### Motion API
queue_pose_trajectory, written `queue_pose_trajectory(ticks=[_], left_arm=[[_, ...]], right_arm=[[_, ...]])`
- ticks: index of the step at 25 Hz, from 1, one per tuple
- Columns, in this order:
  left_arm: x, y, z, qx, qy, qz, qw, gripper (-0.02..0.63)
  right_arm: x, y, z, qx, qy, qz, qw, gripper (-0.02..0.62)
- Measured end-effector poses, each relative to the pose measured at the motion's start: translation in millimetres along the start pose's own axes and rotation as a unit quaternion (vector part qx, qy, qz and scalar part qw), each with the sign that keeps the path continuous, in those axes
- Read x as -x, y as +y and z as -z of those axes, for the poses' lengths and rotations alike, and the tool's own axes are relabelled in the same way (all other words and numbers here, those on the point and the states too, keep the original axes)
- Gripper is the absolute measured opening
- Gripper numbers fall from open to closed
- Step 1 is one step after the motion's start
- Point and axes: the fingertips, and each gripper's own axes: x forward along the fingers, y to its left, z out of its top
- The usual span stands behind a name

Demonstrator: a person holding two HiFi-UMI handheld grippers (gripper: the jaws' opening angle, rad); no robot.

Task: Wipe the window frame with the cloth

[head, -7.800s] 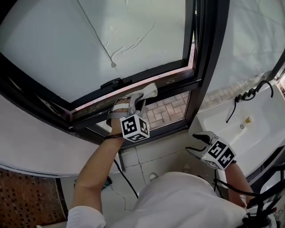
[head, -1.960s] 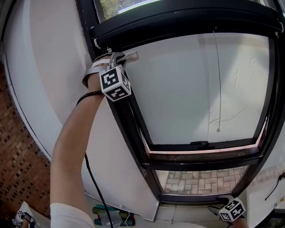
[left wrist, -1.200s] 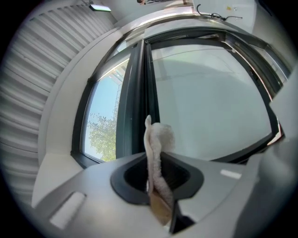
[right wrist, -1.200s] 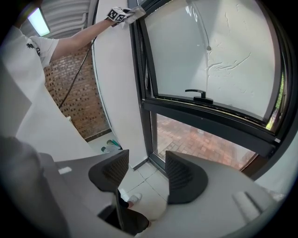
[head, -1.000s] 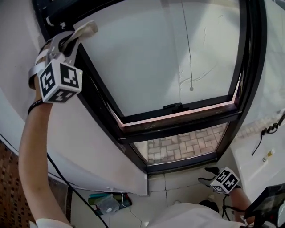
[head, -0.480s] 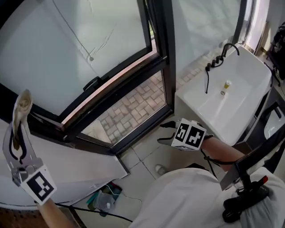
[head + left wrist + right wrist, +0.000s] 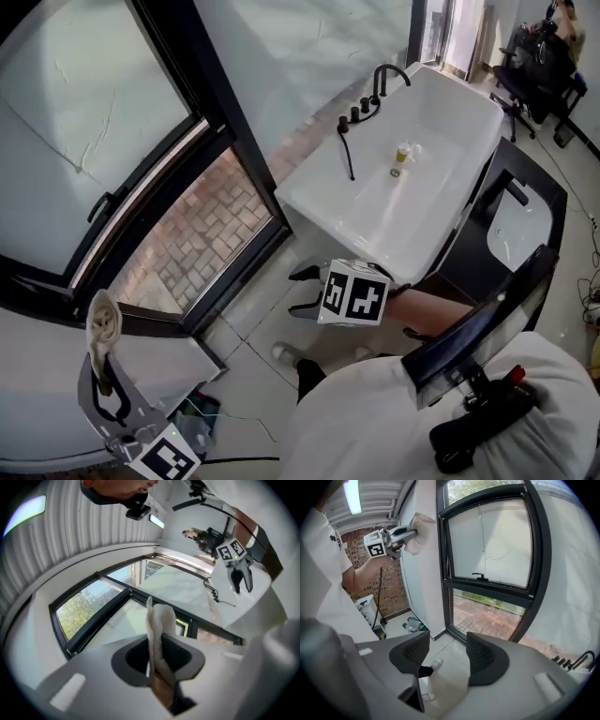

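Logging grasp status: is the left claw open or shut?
Shut: the left claw pinches the cloth, whose end sticks out beyond it.

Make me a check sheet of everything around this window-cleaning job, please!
Surface: window frame, dark; the cloth is not touching it.
Job's things: cloth, pale, sticking up out of the left tongs.
Clutter: small items on the floor by the wall; too small to tell what they are.
Tongs: left tongs shut on the cloth; right tongs open, nothing between them.
Cables: thin black cable on the floor.
Surroundings: white basin with a black tap; brick paving outside the lower pane.
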Motion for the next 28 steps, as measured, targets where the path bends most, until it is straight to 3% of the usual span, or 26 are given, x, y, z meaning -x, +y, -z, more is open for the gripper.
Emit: queue_pose_trajectory(ticks=[4,8,12,19,28], left_arm=[[23,-50,-28,0.053,0.006,0.025,0.9982,0.081],[43,-97,-56,0.100,0.008,0.051,0.9936,0.081],[54,-128,-79,0.116,-0.005,0.078,0.9901,0.081],[66,-144,-86,0.141,-0.008,0.086,0.9863,0.081],[77,-158,-71,0.163,0.021,0.092,0.9822,0.081]], right_arm=[[35,11,26,-0.010,-0.016,0.008,1.000,0.249],[64,20,27,-0.013,-0.043,0.020,0.999,0.249],[97,18,22,-0.007,-0.068,0.045,0.997,0.249],[122,16,4,-0.009,-0.118,0.069,0.991,0.249],[123,22,-4,0.007,-0.120,0.066,0.991,0.249]])
